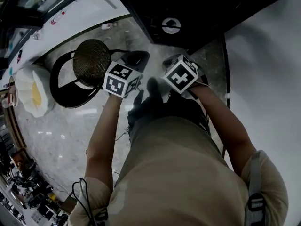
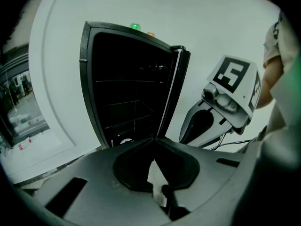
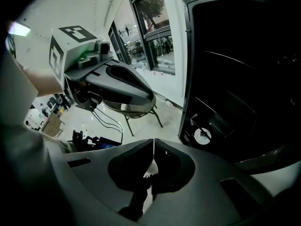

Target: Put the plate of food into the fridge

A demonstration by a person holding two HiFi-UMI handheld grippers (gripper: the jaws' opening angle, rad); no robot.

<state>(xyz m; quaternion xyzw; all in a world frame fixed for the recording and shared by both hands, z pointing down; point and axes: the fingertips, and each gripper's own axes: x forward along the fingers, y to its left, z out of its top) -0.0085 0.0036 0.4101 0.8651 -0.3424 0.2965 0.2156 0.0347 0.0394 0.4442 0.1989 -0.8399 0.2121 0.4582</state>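
The black fridge (image 2: 87, 79) stands open, its inside dark with glass shelves. A white plate (image 2: 123, 141) rests low inside it; I also see this plate (image 3: 202, 135) in the right gripper view and from above, the plate (image 1: 170, 25). Both grippers hang side by side in front of the opening, apart from the plate. My left gripper (image 2: 154, 139) is shut with nothing between its jaws. My right gripper (image 3: 154, 141) is shut and holds nothing too. From the head view, the left gripper (image 1: 134, 60) and right gripper (image 1: 173, 62) point toward the fridge.
The fridge door (image 2: 181, 79) stands ajar to the right of the opening. A wicker chair (image 1: 91, 60) on a black frame stands to the left on the marble floor. A white rounded object (image 1: 33, 91) lies further left. A white wall (image 1: 263, 79) runs along the right.
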